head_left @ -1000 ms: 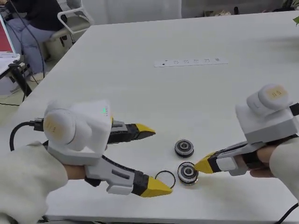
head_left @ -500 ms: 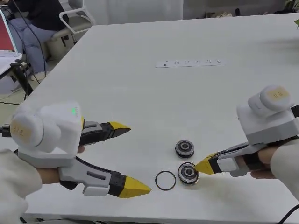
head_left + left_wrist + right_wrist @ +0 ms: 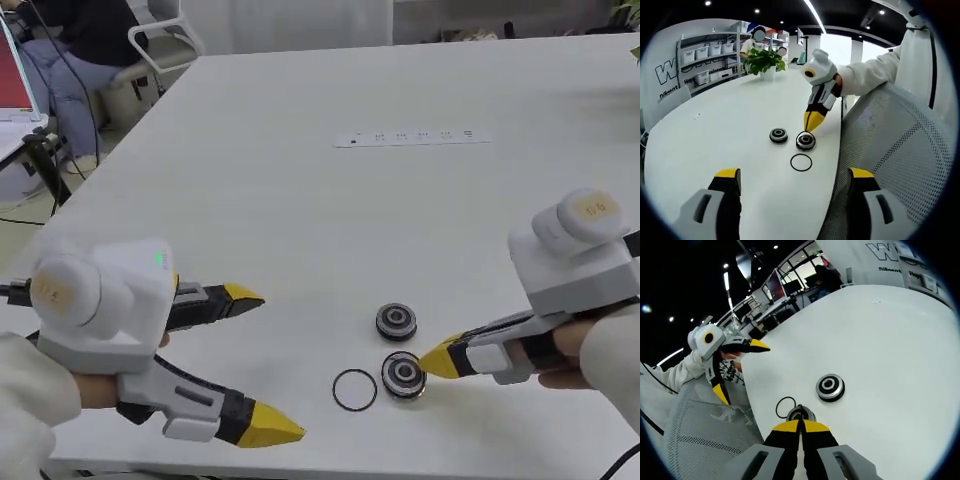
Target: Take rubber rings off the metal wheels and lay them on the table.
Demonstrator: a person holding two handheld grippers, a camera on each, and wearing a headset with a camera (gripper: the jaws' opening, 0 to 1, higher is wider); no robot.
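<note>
The rubber ring [image 3: 354, 389] lies loose on the bench [image 3: 400, 220], just beside the near wheel [image 3: 404, 373]. Your left claw [image 3: 281, 365], spread and empty, has drawn back from it, so that ring counts as laid down. Your right claw [image 3: 432, 360], clenched on nothing, touches that wheel. The far wheel [image 3: 396, 321] likely comes next. Everything lies straight on the bench, in no container.

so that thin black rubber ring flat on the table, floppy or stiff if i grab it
Likely floppy and light: the thin black rubber ring is a slim band, so it may sag when lifted. Lying flat on the white table, it probably slides rather than rolls, and offers little edge to pinch.
</note>
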